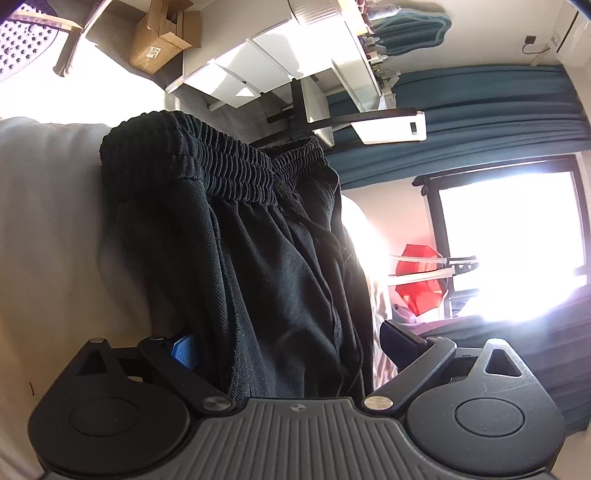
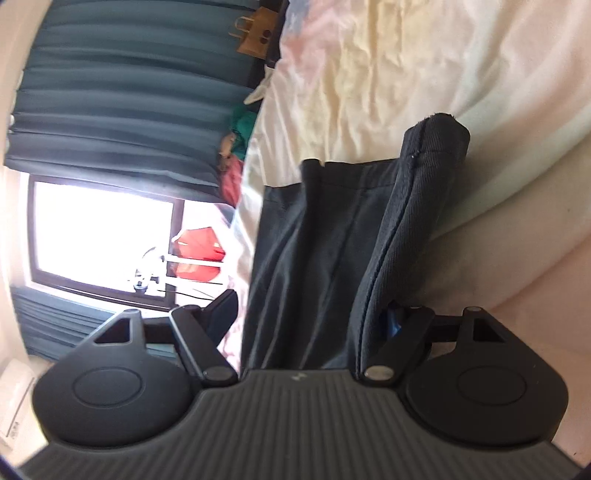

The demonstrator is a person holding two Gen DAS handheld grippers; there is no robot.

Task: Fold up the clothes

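Note:
Black shorts point(image 1: 266, 251) with a ribbed elastic waistband point(image 1: 225, 162) and drawstring fill the left wrist view, hanging between the fingers of my left gripper point(image 1: 286, 343), which is shut on the fabric. In the right wrist view the same dark shorts point(image 2: 332, 258) show a hemmed leg end point(image 2: 436, 136). My right gripper point(image 2: 310, 314) is shut on that fabric. Both views are rolled sideways. A cream bed sheet point(image 2: 388, 66) lies behind the shorts.
A cream cover point(image 1: 48, 221) lies on the left. White shelves point(image 1: 258, 62), a cardboard box point(image 1: 159, 37), teal curtains point(image 1: 480, 107), a bright window point(image 1: 509, 236) and a red item point(image 1: 421, 280) are around. A paper bag point(image 2: 258, 33) stands by the bed.

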